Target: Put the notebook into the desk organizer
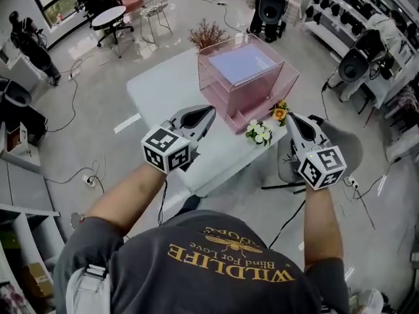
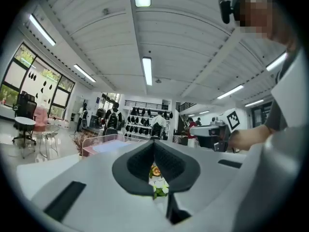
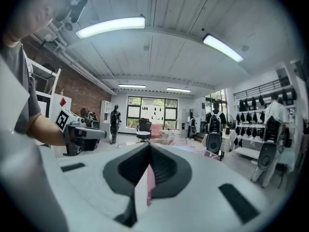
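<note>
At 10 o'clock, far out on the floor: a round side table (image 1: 108,17) with chairs. Nearer in, a white table (image 1: 163,84), bare along its left half.

Over its near edge, the left gripper (image 1: 208,112): jaws pressed together, nothing between them, only a sliver of flowers glimpsed past the pads in the left gripper view. Aimed toward 1 o'clock.

From those jaws, at 1 o'clock and close: the pink desk organizer (image 1: 262,98), clear-walled, with the notebook (image 1: 243,63) lying flat in its upper part, lavender face up, long edge running roughly 8 to 2 o'clock. Hard to tell whether on top or under clear plastic. Looks already stowed, by this reading.

Behind the organizer at 11 o'clock, dried sprigs (image 1: 206,34). In front of it, between the two grippers: white flowers (image 1: 260,132) and an orange flower (image 1: 280,112), just beside the organizer's base and likely in the way of any low reach toward it.

Further right, the right gripper (image 1: 289,118): jaws likewise closed, empty, a thin slit of pink showing through. Notebook at 11 o'clock from it, about as near as from the left, perhaps a touch farther. Below, off the table's edge, a grey chair (image 1: 344,142).
</note>
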Tool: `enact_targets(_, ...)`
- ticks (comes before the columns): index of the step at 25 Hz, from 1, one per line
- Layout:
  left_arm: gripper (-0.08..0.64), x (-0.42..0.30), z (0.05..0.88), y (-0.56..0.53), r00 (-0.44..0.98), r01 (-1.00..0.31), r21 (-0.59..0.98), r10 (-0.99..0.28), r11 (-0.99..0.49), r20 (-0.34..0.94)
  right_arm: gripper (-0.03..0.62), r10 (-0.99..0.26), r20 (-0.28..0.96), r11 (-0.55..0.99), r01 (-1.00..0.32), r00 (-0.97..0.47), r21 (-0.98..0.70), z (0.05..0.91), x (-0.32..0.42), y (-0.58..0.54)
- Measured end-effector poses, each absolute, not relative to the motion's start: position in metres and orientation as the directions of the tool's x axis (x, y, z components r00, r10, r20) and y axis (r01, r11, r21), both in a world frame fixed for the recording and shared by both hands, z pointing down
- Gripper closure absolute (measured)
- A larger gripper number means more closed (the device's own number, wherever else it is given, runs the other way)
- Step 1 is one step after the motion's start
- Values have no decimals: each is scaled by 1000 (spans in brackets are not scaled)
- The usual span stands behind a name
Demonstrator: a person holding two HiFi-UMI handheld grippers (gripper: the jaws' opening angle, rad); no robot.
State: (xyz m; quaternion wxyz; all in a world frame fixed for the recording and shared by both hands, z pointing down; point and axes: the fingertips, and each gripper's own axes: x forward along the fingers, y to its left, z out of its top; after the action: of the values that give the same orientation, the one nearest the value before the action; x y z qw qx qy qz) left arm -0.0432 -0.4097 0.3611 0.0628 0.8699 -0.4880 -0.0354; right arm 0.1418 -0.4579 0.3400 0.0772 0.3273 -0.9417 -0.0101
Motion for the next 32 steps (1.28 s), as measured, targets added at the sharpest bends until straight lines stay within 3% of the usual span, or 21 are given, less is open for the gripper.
enact_targets(10, 558, -60, 391, -319, 474, -872, 159, -879, -463, 44, 592, -527, 169, 842, -538, -833, -31, 389, 112, -371)
enact_targets(22, 558, -153, 411, -297, 547, -835, 122, -834, -536, 79, 592, -631, 137, 766, -642, -763, -47, 403, 48, -343)
enact_targets(32, 558, -157, 412, -293, 536, -833, 191, -843, -520, 44, 592, -634, 134, 762, -645, -761, -60, 399, 51, -342)
